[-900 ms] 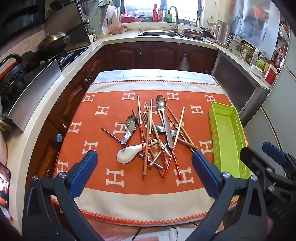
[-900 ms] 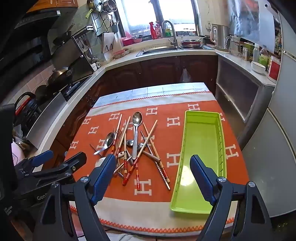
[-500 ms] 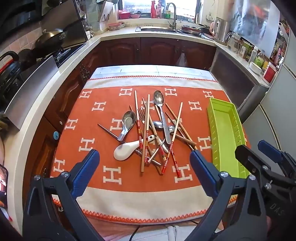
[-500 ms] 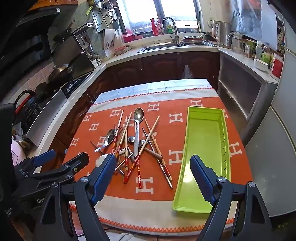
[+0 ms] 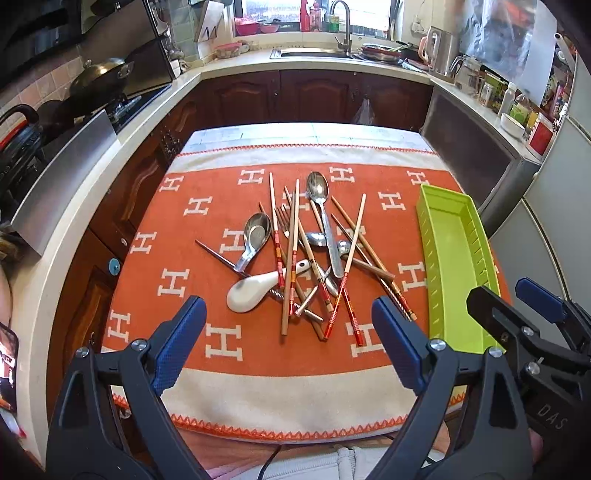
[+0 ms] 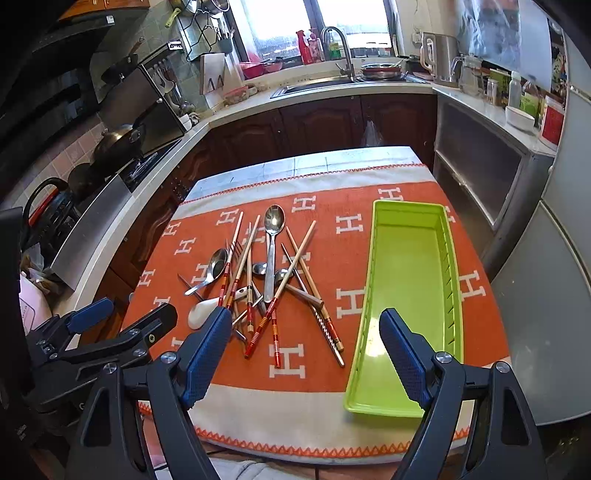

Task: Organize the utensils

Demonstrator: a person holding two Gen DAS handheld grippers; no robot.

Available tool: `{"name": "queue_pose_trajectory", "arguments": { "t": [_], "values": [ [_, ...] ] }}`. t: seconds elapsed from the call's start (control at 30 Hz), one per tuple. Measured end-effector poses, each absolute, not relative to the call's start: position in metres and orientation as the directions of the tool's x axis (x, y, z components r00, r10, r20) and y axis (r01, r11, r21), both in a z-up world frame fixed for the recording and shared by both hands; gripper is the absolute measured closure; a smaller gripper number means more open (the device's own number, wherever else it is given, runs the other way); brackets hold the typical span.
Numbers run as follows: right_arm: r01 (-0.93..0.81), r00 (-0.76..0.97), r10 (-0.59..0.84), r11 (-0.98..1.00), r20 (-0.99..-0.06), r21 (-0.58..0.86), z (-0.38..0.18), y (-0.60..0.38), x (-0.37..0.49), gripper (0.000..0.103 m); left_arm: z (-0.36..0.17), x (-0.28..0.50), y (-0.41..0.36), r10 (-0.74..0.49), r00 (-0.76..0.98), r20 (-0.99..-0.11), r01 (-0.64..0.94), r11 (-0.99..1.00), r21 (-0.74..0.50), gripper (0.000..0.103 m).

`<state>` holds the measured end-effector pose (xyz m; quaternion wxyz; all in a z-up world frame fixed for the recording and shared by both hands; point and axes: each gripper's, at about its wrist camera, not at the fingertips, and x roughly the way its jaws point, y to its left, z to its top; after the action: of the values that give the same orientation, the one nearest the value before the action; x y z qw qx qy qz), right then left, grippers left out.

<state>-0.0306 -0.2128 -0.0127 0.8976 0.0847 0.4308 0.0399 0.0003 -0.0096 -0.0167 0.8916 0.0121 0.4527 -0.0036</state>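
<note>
Just bare cloth (image 5: pixel 258 354) between fingers (image 5: pixel 179 343).

The tabletop (image 5: pixel 310 134) is wearing an orange H-patterned cloth (image 5: pixel 207 266), which is carrying a tangled pile of utensils (image 5: pixel 306 254) and a green tray (image 5: pixel 456 258) beside it.

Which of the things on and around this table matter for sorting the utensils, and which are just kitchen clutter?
For the job:
- chopsticks
- long metal spoon
- white ceramic spoon
- fork
- green tray, nothing in it

Lying about:
- wok on the stove
- kettle
- white bowl
- faucet
</note>
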Motion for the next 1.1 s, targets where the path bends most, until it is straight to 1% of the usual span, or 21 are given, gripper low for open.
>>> {"name": "queue_pose_trajectory", "arguments": {
  "t": [1.1],
  "values": [
    [0.003, 0.619, 0.147, 0.982, -0.771, 0.19, -0.02, -0.211, -0.034, 0.02, -0.029, 0.004, -0.01, 0.009, 0.567, -0.824, 0.014, 1.0, 0.021, 0.013]
  ]
}}
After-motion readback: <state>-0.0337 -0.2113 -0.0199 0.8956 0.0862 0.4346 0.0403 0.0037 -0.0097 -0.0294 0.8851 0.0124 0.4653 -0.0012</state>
